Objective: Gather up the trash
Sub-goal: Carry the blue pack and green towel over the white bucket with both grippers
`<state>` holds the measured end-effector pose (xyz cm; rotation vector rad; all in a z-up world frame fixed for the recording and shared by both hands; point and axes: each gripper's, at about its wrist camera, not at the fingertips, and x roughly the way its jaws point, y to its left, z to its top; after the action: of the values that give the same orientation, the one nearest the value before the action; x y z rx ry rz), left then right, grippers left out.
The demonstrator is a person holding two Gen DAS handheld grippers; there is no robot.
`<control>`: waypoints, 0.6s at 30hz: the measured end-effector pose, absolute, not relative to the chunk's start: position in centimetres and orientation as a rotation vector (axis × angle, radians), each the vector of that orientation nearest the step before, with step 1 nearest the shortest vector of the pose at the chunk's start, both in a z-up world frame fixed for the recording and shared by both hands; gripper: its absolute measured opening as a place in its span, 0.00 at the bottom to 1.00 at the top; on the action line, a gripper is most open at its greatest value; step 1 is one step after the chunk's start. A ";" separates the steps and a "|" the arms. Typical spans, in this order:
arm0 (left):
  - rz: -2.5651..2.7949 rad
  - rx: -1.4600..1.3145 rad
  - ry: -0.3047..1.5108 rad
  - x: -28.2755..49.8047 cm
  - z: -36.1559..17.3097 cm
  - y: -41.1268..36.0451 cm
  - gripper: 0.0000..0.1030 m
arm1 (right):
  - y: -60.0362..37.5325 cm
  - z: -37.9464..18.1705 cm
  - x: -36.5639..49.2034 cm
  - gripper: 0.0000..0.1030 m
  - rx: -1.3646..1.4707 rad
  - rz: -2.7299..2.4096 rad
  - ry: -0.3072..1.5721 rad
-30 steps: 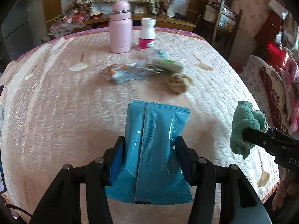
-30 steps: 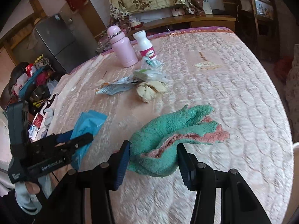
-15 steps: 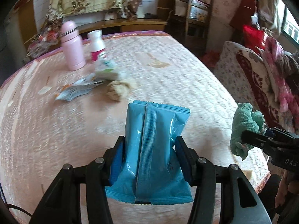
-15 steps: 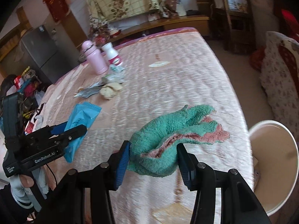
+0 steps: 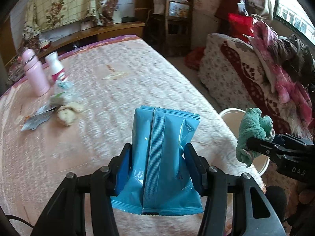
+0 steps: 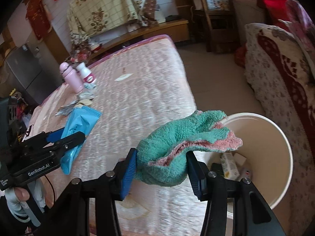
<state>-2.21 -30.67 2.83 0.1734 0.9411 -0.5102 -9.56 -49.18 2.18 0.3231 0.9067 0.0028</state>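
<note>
Two grips, one per view. From left wrist: left gripper (image 5: 157, 167) clamped on glossy blue packet (image 5: 164, 157), ribbed seam upright; beyond its tips, crumpled wrappers (image 5: 59, 110) on quilted pink bedspread (image 5: 128, 90). From right wrist: right gripper (image 6: 161, 169) clamped on fuzzy green-and-pink cloth (image 6: 177, 143), over rim of smooth cream bin (image 6: 275, 149); only here, cartons (image 6: 228, 165) visible inside.

Pink quilted bed (image 5: 126, 90) is carrying everything, stretching ahead of both tools. Far ahead-left of the left tool, pink bottle (image 5: 35, 74) and white bottle (image 5: 57, 66) are standing upright, side by side. Just nearer, crumpled wrappers (image 5: 61, 96), a beige wad (image 5: 68, 113) and a silver wrapper (image 5: 35, 121) are lying clustered together.
</note>
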 end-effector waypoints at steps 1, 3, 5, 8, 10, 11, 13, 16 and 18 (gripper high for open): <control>-0.526 0.172 0.945 -2.3 2.8 -31.5 0.54 | -49.7 2.2 -9.8 0.51 0.326 -0.006 0.906; -0.547 0.173 0.951 -2.4 2.7 -32.6 0.54 | -50.6 2.1 -10.3 0.51 0.336 -0.024 0.905; -0.574 0.174 0.958 -2.6 2.6 -34.1 0.54 | -51.6 1.9 -10.8 0.51 0.339 -0.049 0.906; -0.609 0.170 0.972 -2.8 2.4 -35.8 0.54 | -53.0 1.5 -11.5 0.51 0.339 -0.084 0.907; -0.628 0.167 0.980 -3.0 2.2 -36.7 0.54 | -53.9 1.3 -11.8 0.51 0.342 -0.103 0.909; -0.639 0.171 0.984 -3.0 2.1 -37.4 0.54 | -54.3 1.1 -12.0 0.51 0.344 -0.115 0.911; -0.654 0.174 0.990 -3.2 1.8 -38.3 0.54 | -55.0 0.7 -12.3 0.51 0.350 -0.131 0.915; -0.678 0.176 1.004 -3.2 1.4 -39.8 0.54 | -56.0 0.2 -12.8 0.51 0.357 -0.151 0.924; -0.689 0.175 1.009 -3.3 1.2 -40.5 0.54 | -56.4 -0.2 -13.0 0.51 0.355 -0.166 0.933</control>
<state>-3.28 -40.46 1.20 0.1747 1.0089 -0.6890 -12.96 -56.45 -0.22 0.3553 0.9329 -0.1662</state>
